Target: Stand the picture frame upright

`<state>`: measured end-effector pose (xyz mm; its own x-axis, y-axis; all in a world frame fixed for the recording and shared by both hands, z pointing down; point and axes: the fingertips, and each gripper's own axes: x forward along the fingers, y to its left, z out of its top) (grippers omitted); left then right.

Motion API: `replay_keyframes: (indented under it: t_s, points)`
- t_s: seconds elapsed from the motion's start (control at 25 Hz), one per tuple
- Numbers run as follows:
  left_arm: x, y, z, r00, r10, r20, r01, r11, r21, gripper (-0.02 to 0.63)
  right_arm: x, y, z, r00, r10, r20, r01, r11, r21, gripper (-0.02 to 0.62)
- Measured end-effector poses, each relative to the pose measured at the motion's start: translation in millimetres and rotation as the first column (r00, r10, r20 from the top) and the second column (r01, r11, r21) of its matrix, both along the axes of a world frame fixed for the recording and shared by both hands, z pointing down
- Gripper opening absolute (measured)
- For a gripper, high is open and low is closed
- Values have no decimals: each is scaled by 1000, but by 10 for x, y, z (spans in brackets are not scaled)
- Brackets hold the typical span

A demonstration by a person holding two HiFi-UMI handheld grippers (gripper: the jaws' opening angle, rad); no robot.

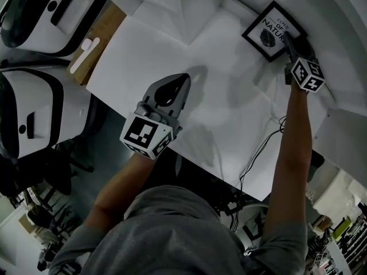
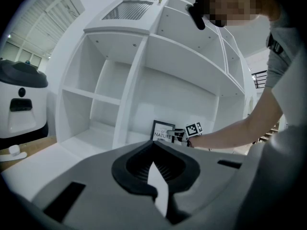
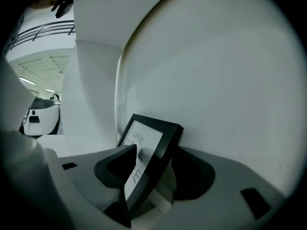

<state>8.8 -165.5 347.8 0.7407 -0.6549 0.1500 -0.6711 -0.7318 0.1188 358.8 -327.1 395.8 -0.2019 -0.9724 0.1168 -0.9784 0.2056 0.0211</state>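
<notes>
At the far left of the head view, two rounded white-and-black machine housings (image 1: 31, 105) sit beside the table. Next to them, a small white plastic piece (image 1: 84, 55) lies on a brown wooden strip (image 1: 103, 36). The white tabletop (image 1: 149, 56) spreads to the right of that.

The left gripper (image 1: 182, 80), a grey two-jaw tool with a marker cube at its rear, hovers over the near part of the tabletop, well apart from the frame. In the left gripper view, its jaws (image 2: 154, 163) are pressed together with nothing between them.

Further right, thin black cables (image 1: 261, 148) trail over the table's near edge.

The black rectangular picture frame (image 1: 270, 32), with a white print reading "LOVE OF NATURE", stands on its lower edge on the bottom shelf of the tall white shelf unit (image 2: 139, 61). In the left gripper view the frame (image 2: 163, 131) looks close to upright in front of the unit's back panel.

The right gripper (image 1: 288, 39) reaches along an outstretched arm to the frame's right side. In the right gripper view its jaws (image 3: 163, 162) are spread wide with the frame (image 3: 146, 140) between them. One jaw is in front of the printed face and the other is behind the back. The front jaw overlaps the glass, but it cannot be told whether it touches. A gap shows at the rear jaw, so the frame is not clamped.
</notes>
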Motion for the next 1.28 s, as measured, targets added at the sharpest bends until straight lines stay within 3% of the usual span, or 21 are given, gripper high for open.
replay_keyframes:
  t_s: [0.36,0.56,0.76,0.92,1.28]
  points:
    - [8,-16,-3,1000,7,-2,-7,1000,1,6,72,74,-186,995,28,92,-35,996,80,227]
    - [12,-35,-13,1000,14,-2,-14,1000,0,6,130,103,-288,996,63,64,-70,991,110,225]
    - [24,-19,-21,1000,20,-1,-20,1000,2,6,145,146,-425,987,118,-105,-102,984,145,224]
    - [52,2,-16,1000,25,3,-25,1000,4,6,42,124,-479,942,111,-316,-70,988,138,222]
    - [65,-33,27,999,33,5,-33,999,4,6,-103,119,-362,948,90,-305,-55,991,121,215]
